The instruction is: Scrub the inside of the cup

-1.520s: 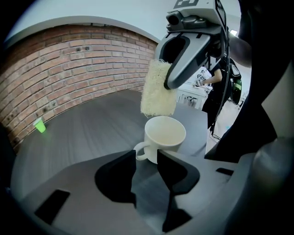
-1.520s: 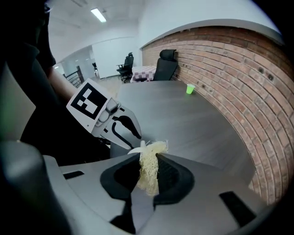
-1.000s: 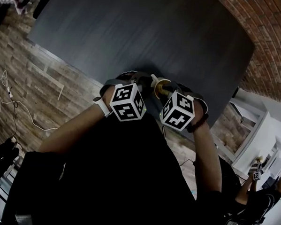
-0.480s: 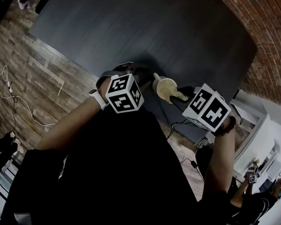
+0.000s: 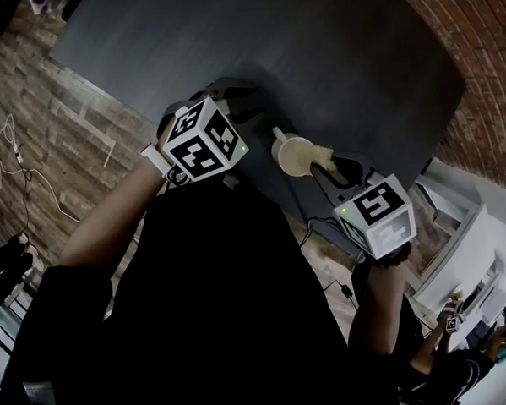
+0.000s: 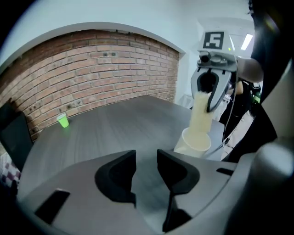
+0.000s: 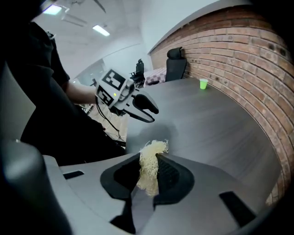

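**Pale scrubber at the mouth of a cream round cup (image 5: pixel 291 155) on a dark grey counter (image 5: pixel 245 36)**

The cup stands upright close to the counter's near edge. Above it, the right tongs (image 7: pixel 148 161) pinch a pale stringy scrubbing pad (image 7: pixel 153 150), and the pad's lower end reaches the cup's mouth. Beside the cup, the left tongs (image 6: pixel 146 161) are slightly spread with nothing between them. A small green plastic cup (image 6: pixel 63 120) sits well beyond the cream cup, near a red brick wall (image 6: pixel 101 69).
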Available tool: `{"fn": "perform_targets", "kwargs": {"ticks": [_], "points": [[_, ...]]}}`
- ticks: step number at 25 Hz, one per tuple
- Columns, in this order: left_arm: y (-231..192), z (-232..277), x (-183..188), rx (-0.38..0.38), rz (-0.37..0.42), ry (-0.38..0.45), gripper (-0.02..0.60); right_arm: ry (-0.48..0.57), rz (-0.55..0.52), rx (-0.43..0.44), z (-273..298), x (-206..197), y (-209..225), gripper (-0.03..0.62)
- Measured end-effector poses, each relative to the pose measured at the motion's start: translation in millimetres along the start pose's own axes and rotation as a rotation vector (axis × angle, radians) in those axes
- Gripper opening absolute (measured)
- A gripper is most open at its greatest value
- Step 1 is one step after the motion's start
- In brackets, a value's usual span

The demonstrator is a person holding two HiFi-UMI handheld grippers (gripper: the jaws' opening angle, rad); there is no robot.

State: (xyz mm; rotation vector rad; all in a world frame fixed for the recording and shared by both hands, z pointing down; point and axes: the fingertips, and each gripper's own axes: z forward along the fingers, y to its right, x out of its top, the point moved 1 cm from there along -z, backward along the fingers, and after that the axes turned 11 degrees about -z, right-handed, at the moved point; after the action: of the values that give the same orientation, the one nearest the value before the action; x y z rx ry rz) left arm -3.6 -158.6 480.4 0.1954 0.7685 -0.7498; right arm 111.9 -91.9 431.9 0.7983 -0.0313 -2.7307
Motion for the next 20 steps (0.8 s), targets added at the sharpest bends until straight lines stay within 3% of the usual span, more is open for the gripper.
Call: {"fn": "perform_targets", "kwargs": {"ticks": [4, 7, 12, 16, 20], "points": [[25.1, 8.8, -1.6, -0.057, -0.001, -0.01, 0.154, -0.094, -0.042, -0.016, 38.7, -12.7, -1.7, 0.083], [40.6, 15.7, -0.9, -0.069, 0.03, -0.022, 0.155, -0.193, -0.15, -0.005, 67.3, -23.8, -1.0, 0.083], [41.1, 13.6, 2.1, -0.055, 0.047, -0.021, 0.155, -0.276, -0.254, 0.078, 91.9, -35.6, -8.0, 0.083], [28.6, 2.1, -4.9, -0.024, 0.022, -0.013, 0.154, -0.203, -0.155, 0.105, 73.7, -24.6, -12.4, 0.083], [18.5, -4.8, -10.2, -0.002, -0.005, -0.011, 0.155, -0.045, 0.016, 0.112, 32.6, -6.9, -10.7, 0.083]]}}
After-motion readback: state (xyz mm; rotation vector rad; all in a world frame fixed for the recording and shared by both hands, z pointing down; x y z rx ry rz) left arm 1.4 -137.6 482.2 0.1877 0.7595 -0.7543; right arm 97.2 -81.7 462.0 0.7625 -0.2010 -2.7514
